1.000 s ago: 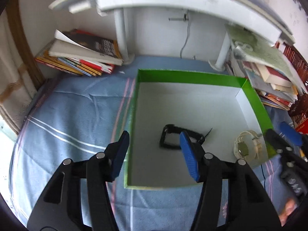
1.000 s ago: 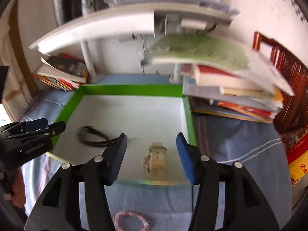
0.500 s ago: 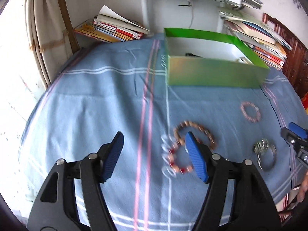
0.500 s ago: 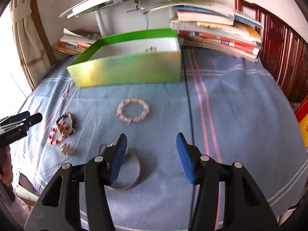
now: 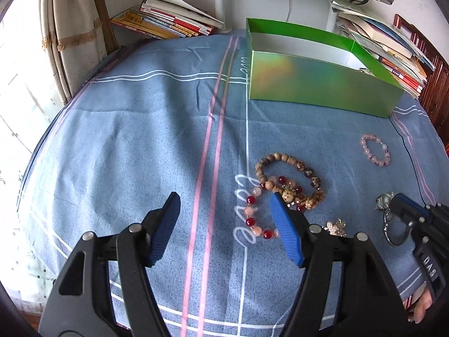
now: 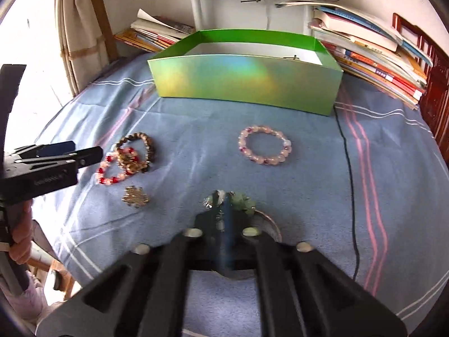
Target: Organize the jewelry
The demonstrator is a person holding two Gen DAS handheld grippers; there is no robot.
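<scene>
Two wrist cameras, low over the same cloth-covered table, both facing the far wall.

The left view looks forward from the table's left side, over its open gripper [image 5: 224, 219] toward the box [image 5: 322, 84], with the right gripper [image 5: 404, 210] at its right edge. The right view sits nearer the cloth [image 6: 196, 129], facing the box [image 6: 244, 81] squarely; the left gripper [image 6: 84, 151] enters at its left. Both share the box, the bracelets and the book stacks.

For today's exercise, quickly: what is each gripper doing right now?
Left gripper: open, holding nothing, above the beaded bracelets.
Right gripper: closed on the silver charm bangle.
</scene>
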